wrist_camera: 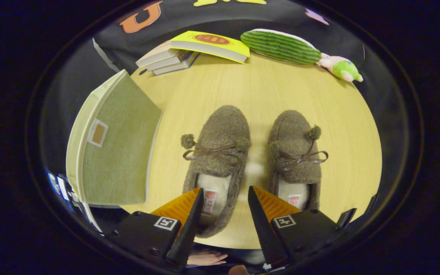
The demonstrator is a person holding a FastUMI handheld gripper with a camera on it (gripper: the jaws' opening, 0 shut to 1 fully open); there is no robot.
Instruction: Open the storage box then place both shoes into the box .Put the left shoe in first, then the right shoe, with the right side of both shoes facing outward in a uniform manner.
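Wooden bench (220, 88): storage box (117, 149) still lidded, left of the brown fleece slippers. Left slipper (220, 152), right slipper (296, 152) side by side. Gripper (224, 202) fingers spread wide, empty, over left slipper's heel. Risk: grabbing footwear before opening box.

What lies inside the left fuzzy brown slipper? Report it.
Inside the left fuzzy brown slipper a pale fleece lining with a small red-printed label shows at the heel opening. The toe interior is covered by the upper. The open gripper straddles the slipper's heel edge.
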